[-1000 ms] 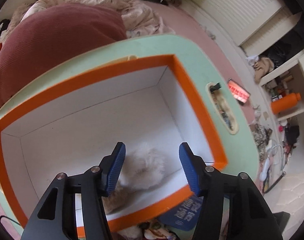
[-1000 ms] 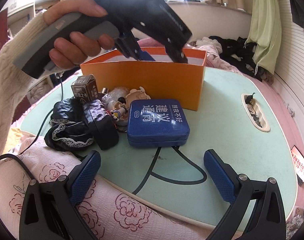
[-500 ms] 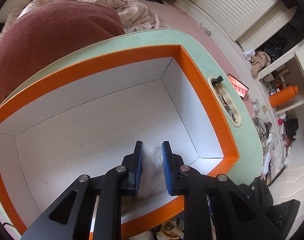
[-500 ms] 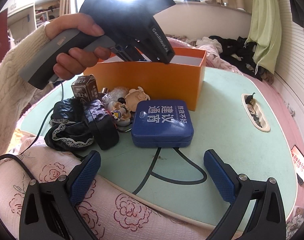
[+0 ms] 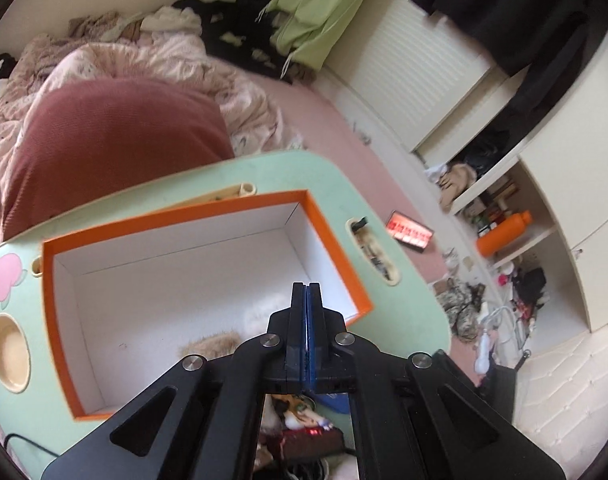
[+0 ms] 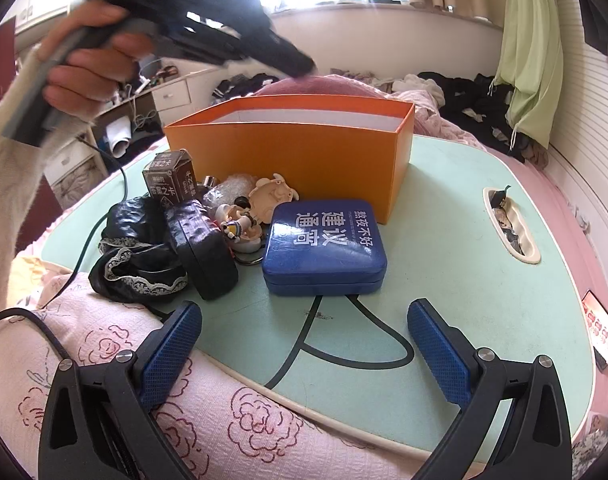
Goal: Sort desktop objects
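Note:
An orange box (image 5: 336, 256) with white inner walls stands on the pale green table (image 5: 336, 184). A white fluffy thing (image 5: 260, 314) and a tan fluffy thing (image 5: 210, 344) lie on its floor. My left gripper (image 5: 306, 292) hangs above the box's near side, shut with nothing between its pads. The right wrist view shows that left gripper (image 6: 300, 66) blurred, in a person's hand (image 6: 88, 68), above the orange box (image 6: 288, 148). My right gripper (image 6: 304, 312) is open and empty over the table's near edge, in front of a blue tin (image 6: 324, 244).
Left of the tin lie small figurines (image 6: 240, 226), a brown carton (image 6: 170, 176), a black pouch (image 6: 204, 248) and black lace cloth (image 6: 136, 258). A black cable (image 6: 304, 344) runs under the tin. A slot tray (image 6: 510, 224) sits at the table's right. Pink quilt (image 6: 184, 432) lies below.
The left gripper closed on nothing, then rose and pulled back out of the box, leaving the fluffy things inside. The right gripper stayed still.

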Demonstrator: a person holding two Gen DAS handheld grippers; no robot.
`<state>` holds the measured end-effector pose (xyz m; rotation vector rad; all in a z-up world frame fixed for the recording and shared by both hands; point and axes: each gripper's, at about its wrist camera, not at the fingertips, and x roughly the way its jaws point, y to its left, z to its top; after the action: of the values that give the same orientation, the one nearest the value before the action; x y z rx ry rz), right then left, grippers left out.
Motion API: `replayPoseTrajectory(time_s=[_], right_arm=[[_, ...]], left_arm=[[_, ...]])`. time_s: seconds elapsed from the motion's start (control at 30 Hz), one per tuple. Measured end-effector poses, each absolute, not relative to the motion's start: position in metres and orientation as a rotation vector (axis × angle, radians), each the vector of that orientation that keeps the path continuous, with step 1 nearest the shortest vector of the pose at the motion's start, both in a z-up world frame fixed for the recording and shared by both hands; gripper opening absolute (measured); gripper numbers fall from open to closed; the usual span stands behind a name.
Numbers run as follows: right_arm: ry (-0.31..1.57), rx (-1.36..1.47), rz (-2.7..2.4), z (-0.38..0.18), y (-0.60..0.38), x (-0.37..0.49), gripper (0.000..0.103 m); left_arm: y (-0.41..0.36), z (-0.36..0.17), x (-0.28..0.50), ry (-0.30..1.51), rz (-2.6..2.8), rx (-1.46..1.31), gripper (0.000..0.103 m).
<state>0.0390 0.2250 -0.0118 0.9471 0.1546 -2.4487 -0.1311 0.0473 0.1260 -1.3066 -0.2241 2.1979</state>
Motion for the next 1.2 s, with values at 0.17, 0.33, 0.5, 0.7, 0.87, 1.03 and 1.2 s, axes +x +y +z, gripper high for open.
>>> replayPoseTrajectory(time_s=[0.17,0.33,0.5,0.7,0.87,1.03,1.2], right_arm=[[0.154,0.946,-2.449,-0.012,0.225,0.039,0.103],[0.153,0.946,-2.448,-0.012,0.224,0.039,0.103],[0.153,0.945,-2.449,-0.01,0.222,0.037,0.103],[0.147,0.945,-2.447,-0.008,0.219,0.036,0.103],[0.149,0.942,-2.449,-0.008,0.215,0.035,0.103],[0.145,0.942,-2.448,-0.008,0.214,0.037,0.103],[0.146,0.942,-2.448,-0.009,0.216,0.037,0.103]], left_arm=[[0.055,0.113,-0.138,-0.202,2.212,-1.47,0.023],[0.084,0.082,-0.164,-0.178,2.202,-1.615,0.044],[0.115,0.052,-0.179,-0.01,2.239,-1.701,0.052],[0.127,0.028,-0.183,0.121,2.273,-1.71,0.037],[0.117,0.029,-0.174,0.145,2.28,-1.667,0.037],[0.088,0.073,-0.154,-0.006,2.322,-1.491,0.037],[0.047,0.122,-0.084,0.098,2.523,-1.232,0.037]])
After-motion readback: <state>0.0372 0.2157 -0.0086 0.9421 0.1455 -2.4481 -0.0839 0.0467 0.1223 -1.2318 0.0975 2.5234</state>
